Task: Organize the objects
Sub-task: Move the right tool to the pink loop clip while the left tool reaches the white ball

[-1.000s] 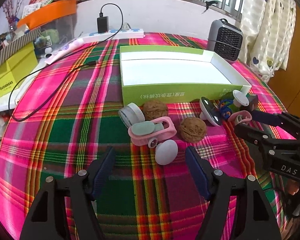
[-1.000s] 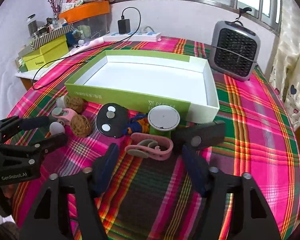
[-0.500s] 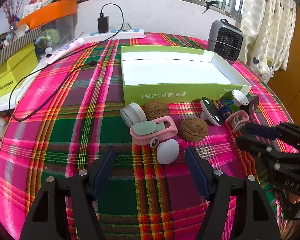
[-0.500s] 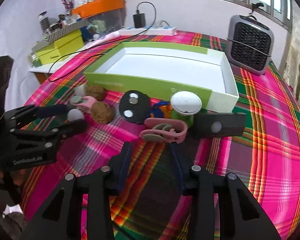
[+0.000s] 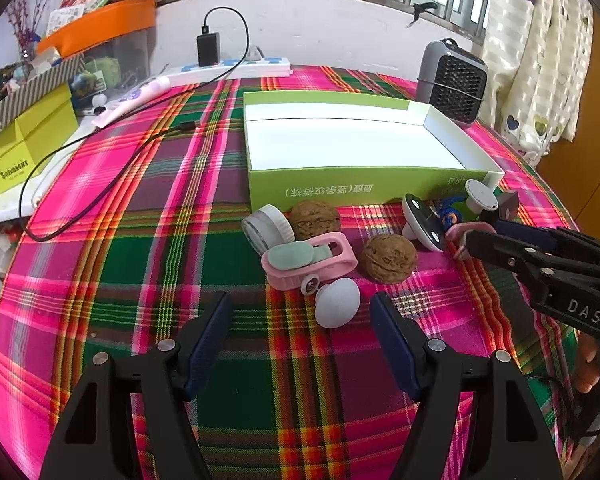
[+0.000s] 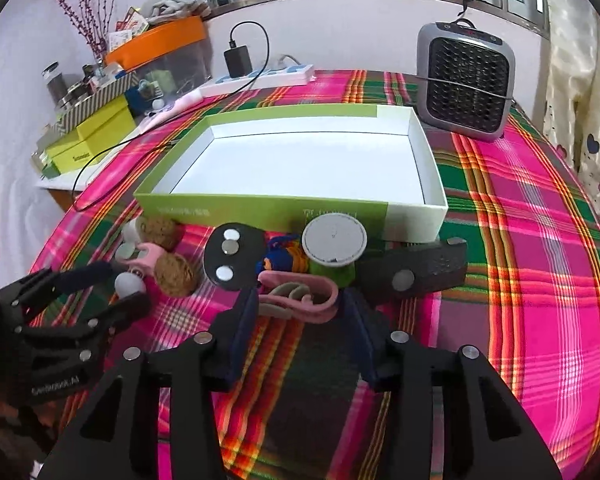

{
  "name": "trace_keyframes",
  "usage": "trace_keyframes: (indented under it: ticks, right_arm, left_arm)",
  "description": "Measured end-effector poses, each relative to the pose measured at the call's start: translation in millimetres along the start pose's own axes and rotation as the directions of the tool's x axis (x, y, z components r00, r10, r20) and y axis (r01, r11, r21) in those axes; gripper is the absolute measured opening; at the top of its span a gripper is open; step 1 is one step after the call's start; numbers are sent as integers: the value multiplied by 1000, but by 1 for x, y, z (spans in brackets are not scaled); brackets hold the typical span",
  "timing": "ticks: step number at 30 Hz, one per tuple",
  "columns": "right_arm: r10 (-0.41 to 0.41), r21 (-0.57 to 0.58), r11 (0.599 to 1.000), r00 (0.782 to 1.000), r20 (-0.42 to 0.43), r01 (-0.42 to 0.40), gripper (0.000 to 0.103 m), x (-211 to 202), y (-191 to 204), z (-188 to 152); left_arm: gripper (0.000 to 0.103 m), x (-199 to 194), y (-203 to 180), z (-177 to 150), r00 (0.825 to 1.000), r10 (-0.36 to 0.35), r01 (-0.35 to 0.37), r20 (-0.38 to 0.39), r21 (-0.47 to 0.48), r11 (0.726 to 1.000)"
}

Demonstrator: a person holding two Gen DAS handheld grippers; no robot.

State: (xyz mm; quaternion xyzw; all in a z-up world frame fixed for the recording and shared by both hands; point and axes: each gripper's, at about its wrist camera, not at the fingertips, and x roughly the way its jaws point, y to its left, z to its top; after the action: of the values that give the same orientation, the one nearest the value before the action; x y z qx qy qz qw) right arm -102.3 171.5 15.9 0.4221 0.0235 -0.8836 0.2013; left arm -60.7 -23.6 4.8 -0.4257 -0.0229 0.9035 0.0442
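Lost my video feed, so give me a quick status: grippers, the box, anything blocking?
Left hand-held gripper open over the white egg. Right hand-held gripper open around the pink clip, jaws just reopening. Green box empty. Nothing blocking.

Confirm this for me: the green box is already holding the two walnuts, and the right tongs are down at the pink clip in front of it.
Not right. The green box holds nothing; the right wrist view shows its white floor bare. Both walnuts, one against the box's front wall and the other nearer, lie on the tablecloth. The rest stands: the right tongs are down at the pink clip.
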Motion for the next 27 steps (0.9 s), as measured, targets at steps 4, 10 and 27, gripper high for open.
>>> trace_keyframes:
  ticks: [4, 10, 27]
  right_arm:
    - [6, -8, 1000, 1000, -7, -7, 46, 3, 5, 2]
    - [63, -30, 997, 997, -35, -65, 46, 1, 10, -7]
    - [39, -199, 979, 997, -64, -50, 46, 12, 32, -8]
  left_arm:
    - [72, 0, 1, 0, 1000, -3, 3, 0, -2, 1000]
    - [72, -1, 1, -1, 1000, -11, 11, 2, 2, 1000]
    - [72, -2, 3, -4, 1000, -7, 7, -4, 0, 1000]
